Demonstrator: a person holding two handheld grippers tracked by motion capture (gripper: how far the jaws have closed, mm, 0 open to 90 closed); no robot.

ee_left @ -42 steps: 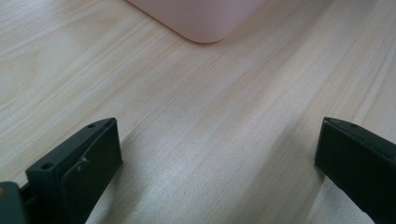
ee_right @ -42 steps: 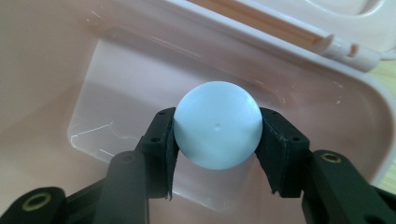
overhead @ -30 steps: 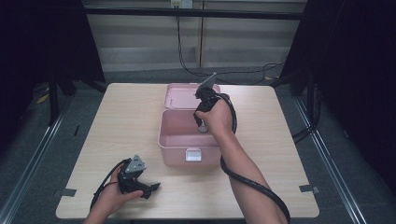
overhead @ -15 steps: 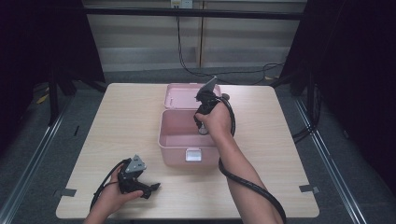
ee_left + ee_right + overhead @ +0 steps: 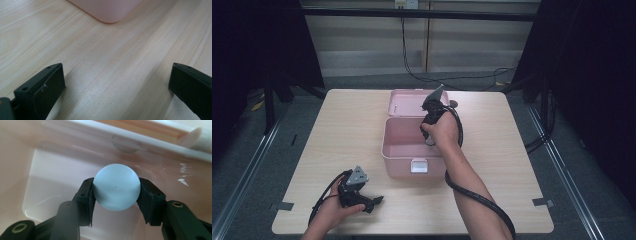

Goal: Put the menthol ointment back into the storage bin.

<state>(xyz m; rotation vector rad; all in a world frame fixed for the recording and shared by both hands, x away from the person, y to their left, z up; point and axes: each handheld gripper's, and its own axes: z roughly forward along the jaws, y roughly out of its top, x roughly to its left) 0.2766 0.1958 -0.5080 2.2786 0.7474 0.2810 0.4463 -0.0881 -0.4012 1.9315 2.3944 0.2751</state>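
An open pink plastic box [image 5: 398, 165] stands mid-table with its lid [image 5: 406, 102] folded back behind it. My right gripper [image 5: 428, 140] points down into the box from its right rim. In the right gripper view, that gripper [image 5: 116, 192] is shut on a pale blue ball [image 5: 116, 186], with one pad pressed on each side, just above the box's glossy pink floor [image 5: 50, 177]. My left gripper [image 5: 373, 201] rests on the table at the front left. Its jaws [image 5: 116, 85] stand wide open over bare wood, with the box's corner [image 5: 107, 11] ahead.
The light wooden table [image 5: 337, 135] has room to the left and right of the box. A white latch [image 5: 418, 165] sits on the box's front wall. Black cables trail from both grippers, and dark curtains and floor surround the table.
The right hand with the ball has eased slightly lower into the box. The left hand and its gripper have stayed where they were.
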